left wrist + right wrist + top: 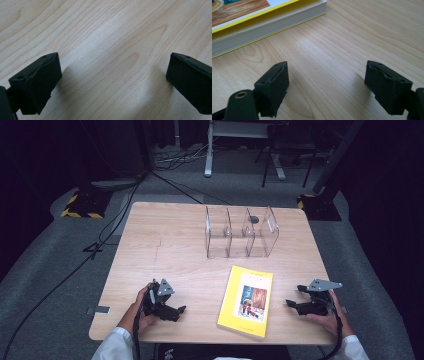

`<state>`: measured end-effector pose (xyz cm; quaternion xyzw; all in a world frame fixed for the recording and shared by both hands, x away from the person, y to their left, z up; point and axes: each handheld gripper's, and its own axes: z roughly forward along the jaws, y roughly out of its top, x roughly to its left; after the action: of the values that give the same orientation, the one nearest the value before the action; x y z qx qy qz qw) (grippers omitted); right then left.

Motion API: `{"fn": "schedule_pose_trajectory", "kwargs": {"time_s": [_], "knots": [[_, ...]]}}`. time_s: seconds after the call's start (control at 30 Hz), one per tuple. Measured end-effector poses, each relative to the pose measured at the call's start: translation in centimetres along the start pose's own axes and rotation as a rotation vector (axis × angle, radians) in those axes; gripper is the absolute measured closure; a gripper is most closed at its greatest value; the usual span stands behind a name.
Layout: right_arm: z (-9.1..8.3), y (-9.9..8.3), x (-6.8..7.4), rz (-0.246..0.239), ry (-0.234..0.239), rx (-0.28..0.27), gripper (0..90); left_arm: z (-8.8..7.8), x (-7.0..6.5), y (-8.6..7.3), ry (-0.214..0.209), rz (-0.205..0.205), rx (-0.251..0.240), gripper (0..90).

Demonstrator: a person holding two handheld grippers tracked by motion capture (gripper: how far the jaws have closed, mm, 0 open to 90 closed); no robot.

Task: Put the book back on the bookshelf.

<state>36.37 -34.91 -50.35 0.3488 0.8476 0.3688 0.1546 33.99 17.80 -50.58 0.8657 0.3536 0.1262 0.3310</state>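
A yellow book [246, 301] with a picture on its cover lies flat near the table's front edge. Left of it, my left gripper [176, 310] rests low over the wood in a person's hand, pointing toward the book. In the left gripper view its jaws [113, 82] stand wide apart with bare wood between them. My right gripper [293, 305] sits to the book's right, also aimed at it. The right gripper view has its jaws [325, 85] open over bare wood, with the book's page edge [269, 25] just beyond the fingertips and apart from them.
A clear acrylic rack [241, 232] with several upright dividers stands at the back middle of the wooden table [170, 245]. A small dark disc [254, 219] lies behind it. Cables and stand bases lie on the grey floor beyond the table.
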Motion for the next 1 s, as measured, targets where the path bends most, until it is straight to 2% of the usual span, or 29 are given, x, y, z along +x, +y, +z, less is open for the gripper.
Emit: {"fn": "schedule_pose_trajectory", "kwargs": {"time_s": [0.1,0.13,0.23,0.3,0.37,0.47,0.53,0.63,0.8,0.93,1.0], "knots": [[0.0,0.2,0.5,-0.028,0.025,0.019,20.0,-0.3,-0.6,-0.3,-0.040,0.033,0.010,0.4],[0.0,0.3,0.8,-0.042,0.039,0.021,19.5,-0.3,-0.7,-0.4,-0.027,0.032,0.004,0.4],[0.2,0.6,1.5,-0.065,0.059,0.037,18.1,-0.4,-1.0,-0.5,-0.032,0.027,0.002,0.3],[0.5,1.0,2.3,-0.085,0.082,0.059,16.4,-0.3,-1.2,-0.4,-0.043,0.046,0.002,0.3],[0.6,1.2,2.5,-0.096,0.089,0.063,16.4,-0.3,-1.2,-0.4,-0.047,0.049,0.004,0.3],[0.9,1.7,3.3,-0.121,0.110,0.092,15.9,-0.2,-1.7,-0.2,-0.076,0.082,0.007,0.3],[1.0,2.2,4.0,-0.142,0.130,0.132,15.2,-0.1,-2.3,0.0,-0.096,0.106,0.019,0.3],[1.2,3.4,5.0,-0.179,0.149,0.232,15.5,0.1,-3.0,0.3,-0.118,0.130,0.028,0.3],[2.1,4.6,6.7,-0.224,0.180,0.294,12.8,0.5,-3.9,0.5,-0.131,0.147,0.009,0.3],[2.6,5.2,7.6,-0.252,0.192,0.330,10.4,0.7,-4.0,0.7,-0.137,0.153,0.005,0.3],[2.5,5.3,7.9,-0.262,0.193,0.342,14.5,0.7,-4.0,0.7,-0.137,0.153,0.005,0.3]]}}
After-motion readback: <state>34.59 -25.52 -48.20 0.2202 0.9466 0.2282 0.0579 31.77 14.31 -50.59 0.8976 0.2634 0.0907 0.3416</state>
